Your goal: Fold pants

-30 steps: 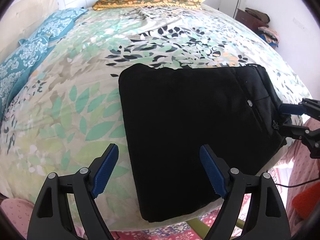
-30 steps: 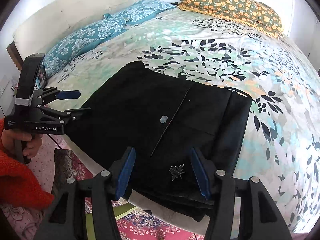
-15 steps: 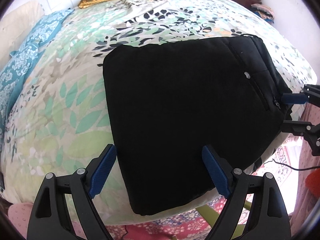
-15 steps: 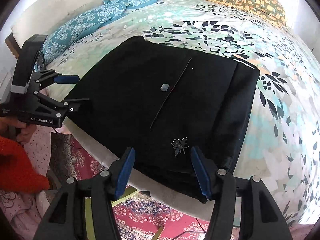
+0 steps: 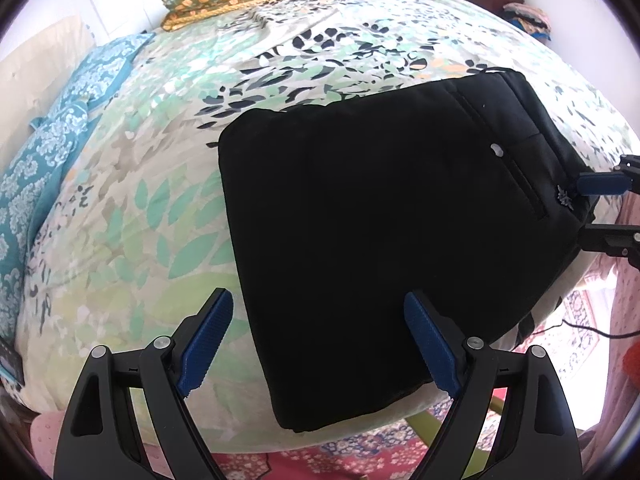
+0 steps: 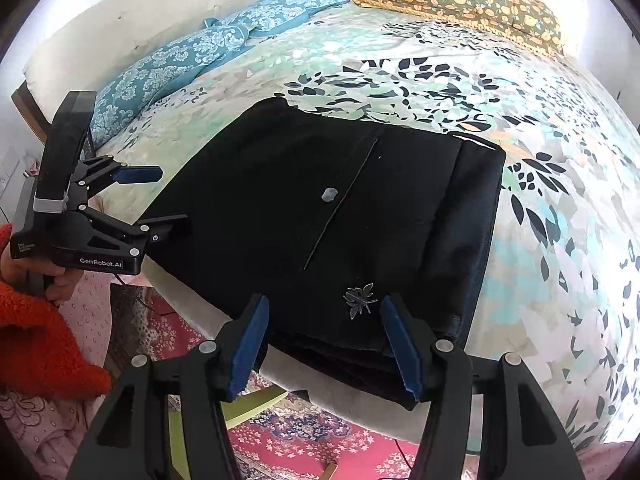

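Both tools backed off vs 0.5 s ago: left tool (image 5: pixel 318 344) & right tool (image 6: pixel 326 344) wide open, empty, over folded pants (image 5: pixel 380 220).

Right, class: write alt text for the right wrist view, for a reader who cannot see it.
Folded black pants lie at the near edge of a bed with a leaf-print cover. The open right gripper hovers at their near edge, by a small silver ornament. The left gripper, also open, sits at the pants' left corner.

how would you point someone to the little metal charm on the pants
Start at the floral bedspread and find the folded black pants at its near edge. On their top layer, by the corner between the right gripper fingers, lies a silver insect-shaped charm, spikier than the round grey button further up.
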Demonstrator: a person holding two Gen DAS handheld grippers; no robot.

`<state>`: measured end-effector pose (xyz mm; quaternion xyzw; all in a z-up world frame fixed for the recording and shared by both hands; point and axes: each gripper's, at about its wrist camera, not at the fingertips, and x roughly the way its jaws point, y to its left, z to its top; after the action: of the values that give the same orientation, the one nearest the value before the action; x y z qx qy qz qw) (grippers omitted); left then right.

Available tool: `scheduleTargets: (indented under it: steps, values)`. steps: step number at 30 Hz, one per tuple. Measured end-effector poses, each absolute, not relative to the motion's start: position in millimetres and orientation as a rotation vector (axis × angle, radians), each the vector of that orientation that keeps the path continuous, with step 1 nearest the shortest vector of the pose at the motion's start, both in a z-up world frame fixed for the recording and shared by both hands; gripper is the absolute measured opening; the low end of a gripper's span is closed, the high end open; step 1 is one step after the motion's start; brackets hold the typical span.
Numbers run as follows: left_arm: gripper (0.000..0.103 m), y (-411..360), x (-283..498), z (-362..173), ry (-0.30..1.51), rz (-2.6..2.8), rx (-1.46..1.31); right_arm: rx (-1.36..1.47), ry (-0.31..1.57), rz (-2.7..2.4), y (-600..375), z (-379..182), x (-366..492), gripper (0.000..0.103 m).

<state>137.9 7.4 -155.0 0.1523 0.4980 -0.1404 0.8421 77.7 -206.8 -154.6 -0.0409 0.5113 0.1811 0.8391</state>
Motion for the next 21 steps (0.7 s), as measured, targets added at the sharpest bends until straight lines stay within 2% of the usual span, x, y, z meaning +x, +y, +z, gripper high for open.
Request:
scheduleTargets:
  steps: [7, 10, 12, 13, 16, 21]
  values:
    - [0.089, 10, 139, -155, 1.054, -0.289, 0.317, -0.083, 1.077, 0.389, -207, -155, 77, 0.06]
    - [0.089, 16, 145, -149, 1.048, -0.302, 0.313, 0.005, 1.044, 0.408, -221, -147, 80, 0.06]
    - [0.091, 36, 157, -141, 1.046, -0.287, 0.236, 0.152, 1.005, 0.375, -250, -139, 87, 0.06]
    - [0.095, 50, 166, -140, 1.067, -0.281, 0.174, 0.229, 0.984, 0.34, -269, -136, 90, 0.063]
    - [0.095, 91, 191, -151, 1.155, -0.253, -0.023, 0.396, 0.952, 0.245, -323, -138, 99, 0.069]
    - [0.095, 121, 221, -190, 1.312, -0.348, -0.283, 0.577, 1.102, 0.376, -357, -176, 127, 0.07]
